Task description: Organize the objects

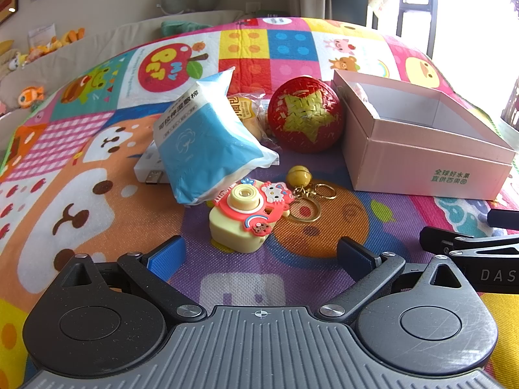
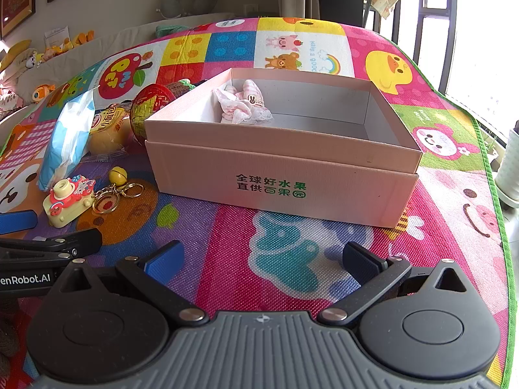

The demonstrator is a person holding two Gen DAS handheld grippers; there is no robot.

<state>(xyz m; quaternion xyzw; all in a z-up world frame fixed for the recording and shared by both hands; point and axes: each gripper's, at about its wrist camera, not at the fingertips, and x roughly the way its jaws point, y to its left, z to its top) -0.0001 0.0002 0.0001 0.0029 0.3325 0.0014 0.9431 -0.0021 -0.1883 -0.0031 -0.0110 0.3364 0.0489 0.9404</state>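
Left wrist view: left gripper [image 1: 261,254] hangs with fingers spread wide and empty, and the toy camera [image 1: 241,215] sits dead ahead just beyond the tips, centre of frame, roughly between the two finger lines. Its long axis runs left-right across the fingers, lens facing up and toward the camera. The keyring with yellow bell [image 1: 305,191] touches its right side, so closing may snag the rings. Blue tissue pack [image 1: 207,139] lies just behind, upper left of the toy; red woven ball [image 1: 306,115] is farther back; pink box [image 1: 421,162] is at right. The left gripper is clearly the nearer one to the toy. Right wrist view: right gripper [image 2: 261,259] also spread open and empty, pointed at the box front wall [image 2: 275,184] in centre frame; the toy camera [image 2: 69,201] is off at the left edge, well apart from its fingers. Only this view shows the box interior: a pink-white cloth bundle [image 2: 245,105] in the far left corner, floor otherwise bare. Only the left view shows the white USB device [image 1: 150,168] tucked under the tissue pack. Likely next: left grabs the toy, carries it right to the box.
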